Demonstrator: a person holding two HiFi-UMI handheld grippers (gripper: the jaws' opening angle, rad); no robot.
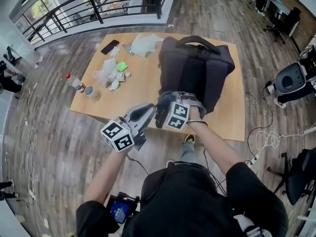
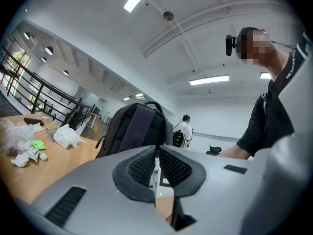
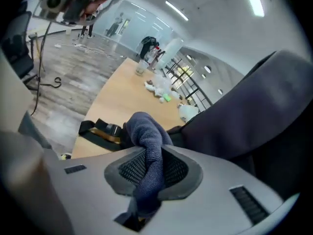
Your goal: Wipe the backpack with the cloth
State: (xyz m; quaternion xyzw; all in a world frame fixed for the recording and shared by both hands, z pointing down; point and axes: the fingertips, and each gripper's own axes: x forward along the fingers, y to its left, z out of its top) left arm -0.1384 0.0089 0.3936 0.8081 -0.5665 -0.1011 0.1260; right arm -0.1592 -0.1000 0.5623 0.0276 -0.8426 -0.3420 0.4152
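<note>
The right hand-held gripper (image 3: 152,168) clamps the cloth (image 3: 145,131); the left hand-held gripper (image 2: 157,166) is closed and empty. Wiping pressure may topple the unbraced backpack (image 1: 197,65) at 12 o'clock.

Black short-sleeved shirt (image 1: 197,201); grey left gripper (image 2: 157,153), right gripper (image 3: 152,160) (black-and-white marker cubes)

The backpack (image 1: 195,68) is made of dark, matt woven fabric. The cloth (image 3: 146,141) pinched in the right gripper (image 3: 152,168) is seen as blue-grey towelling with a soft, fuzzy nap. That gripper and the left gripper (image 2: 157,164) are cased in smooth, matt grey plastic and fitted with black, finely ribbed pads (image 2: 141,166). The table (image 1: 148,90) is topped with pale, smooth wood of dull sheen. Near the table's far edge, a crumpled bag (image 1: 144,44) of thin whitish plastic and a glossy black phone (image 1: 109,47) are seen.
</note>
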